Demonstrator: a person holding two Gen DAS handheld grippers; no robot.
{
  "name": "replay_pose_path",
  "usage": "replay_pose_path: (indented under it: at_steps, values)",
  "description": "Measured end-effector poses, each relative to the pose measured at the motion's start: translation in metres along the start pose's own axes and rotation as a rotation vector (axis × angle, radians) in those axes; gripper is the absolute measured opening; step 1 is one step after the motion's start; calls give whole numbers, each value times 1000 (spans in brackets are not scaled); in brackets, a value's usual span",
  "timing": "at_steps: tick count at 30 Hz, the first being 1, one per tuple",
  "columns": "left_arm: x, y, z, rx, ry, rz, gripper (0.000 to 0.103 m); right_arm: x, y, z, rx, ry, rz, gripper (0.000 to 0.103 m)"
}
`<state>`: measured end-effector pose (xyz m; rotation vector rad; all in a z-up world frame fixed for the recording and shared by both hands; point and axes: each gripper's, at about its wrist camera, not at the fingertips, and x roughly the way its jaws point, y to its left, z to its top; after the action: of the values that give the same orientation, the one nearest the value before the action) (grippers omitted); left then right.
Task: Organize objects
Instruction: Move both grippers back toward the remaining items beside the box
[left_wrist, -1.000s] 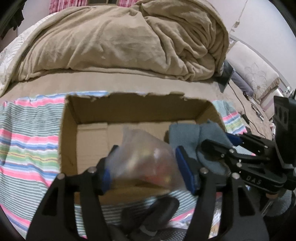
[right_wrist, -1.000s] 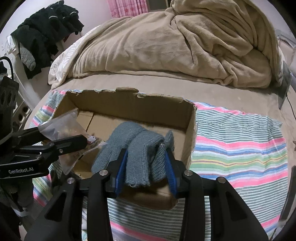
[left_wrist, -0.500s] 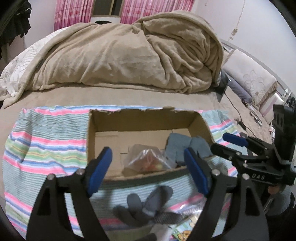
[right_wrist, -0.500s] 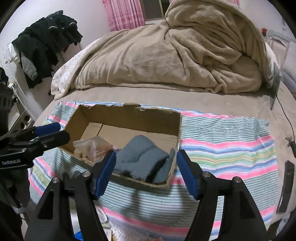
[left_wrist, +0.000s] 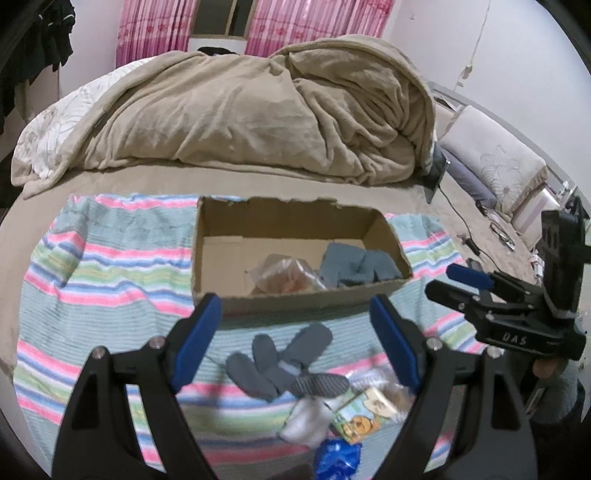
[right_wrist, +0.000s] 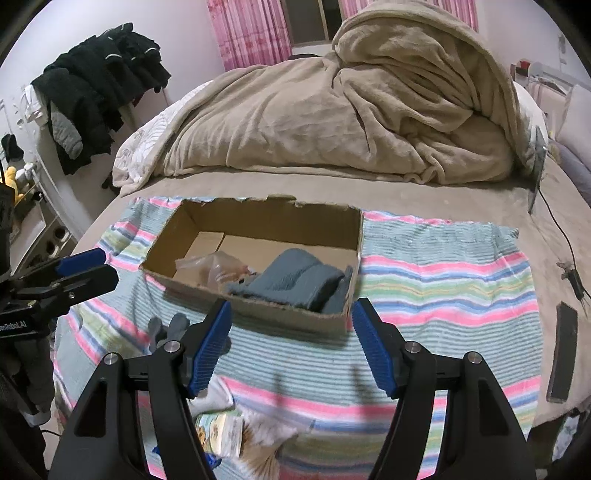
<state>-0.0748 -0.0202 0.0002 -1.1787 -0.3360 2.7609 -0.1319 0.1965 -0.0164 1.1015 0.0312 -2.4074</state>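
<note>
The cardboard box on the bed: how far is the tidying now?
Done: a plastic bag and blue knitwear lie inside the box. In hand: nothing; both grippers are open. Left: grey gloves, a white cloth and a small packet on the striped blanket.

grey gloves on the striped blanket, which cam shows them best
The left wrist view. There the grey gloves lie in full sight on the striped blanket, in front of the cardboard box, between the open left gripper's fingers. The right wrist view shows only a few glove fingertips behind the right gripper's left finger.
</note>
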Motion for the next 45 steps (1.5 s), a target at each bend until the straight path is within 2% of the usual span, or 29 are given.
replay_pose_path:
  at_steps: [12, 31, 38, 45]
  values:
    - [-5, 5, -40, -52, 23, 32, 84, -9, -3, -29, 15, 33, -15, 71]
    - [24, -1, -112, -66, 204, 23, 84, 8, 4, -81, 30, 141, 4, 71]
    - [39, -20, -132, 9, 294, 12, 84, 11, 0, -94, 44, 158, 7, 71]
    - [59, -44, -153, 130, 393, 61, 84, 9, -2, -98, 55, 150, 14, 71]
